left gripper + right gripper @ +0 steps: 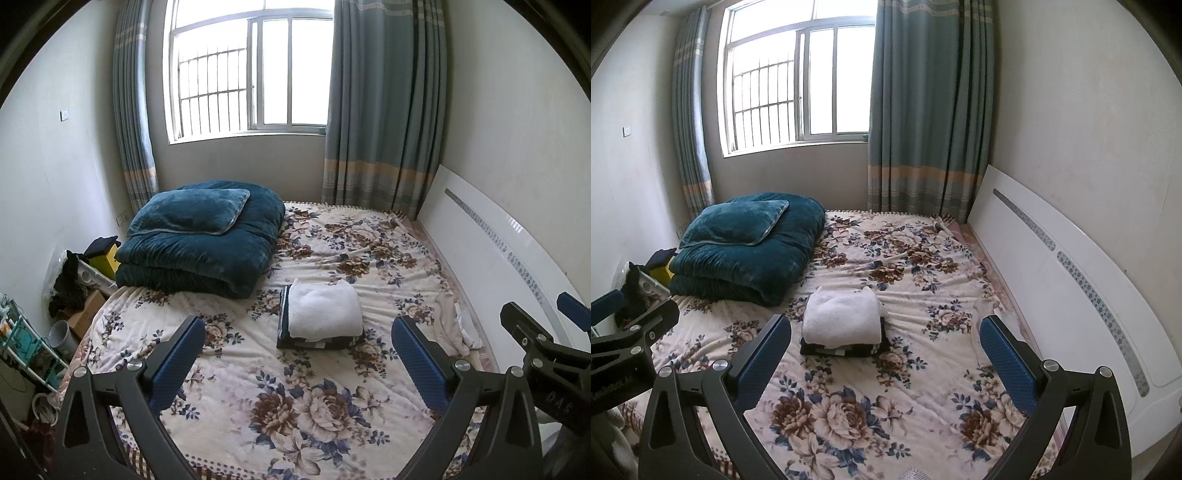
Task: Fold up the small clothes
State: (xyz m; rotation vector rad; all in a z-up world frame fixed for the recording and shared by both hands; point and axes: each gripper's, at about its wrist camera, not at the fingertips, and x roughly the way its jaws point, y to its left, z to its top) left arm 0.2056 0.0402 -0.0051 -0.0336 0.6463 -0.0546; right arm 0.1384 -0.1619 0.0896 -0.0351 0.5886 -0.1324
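Observation:
A folded white garment (325, 310) (844, 317) lies on top of a folded dark striped one (317, 341) (846, 349), a small stack in the middle of the floral bedspread (295, 406) (871, 413). My left gripper (299, 354) hovers open above the near part of the bed, short of the stack, with nothing between its blue pads. My right gripper (886, 350) is open too and holds nothing. An unfolded pale cloth (452, 325) (988, 317) lies crumpled by the bed's right edge. Each gripper shows at the border of the other's view.
A folded teal quilt (199, 240) (746, 247) with a pillow on it fills the bed's far left corner. A white headboard (498, 258) (1052, 288) runs along the right side. Boxes, a rack and clutter (74, 295) stand on the floor to the left. Window and curtains lie beyond.

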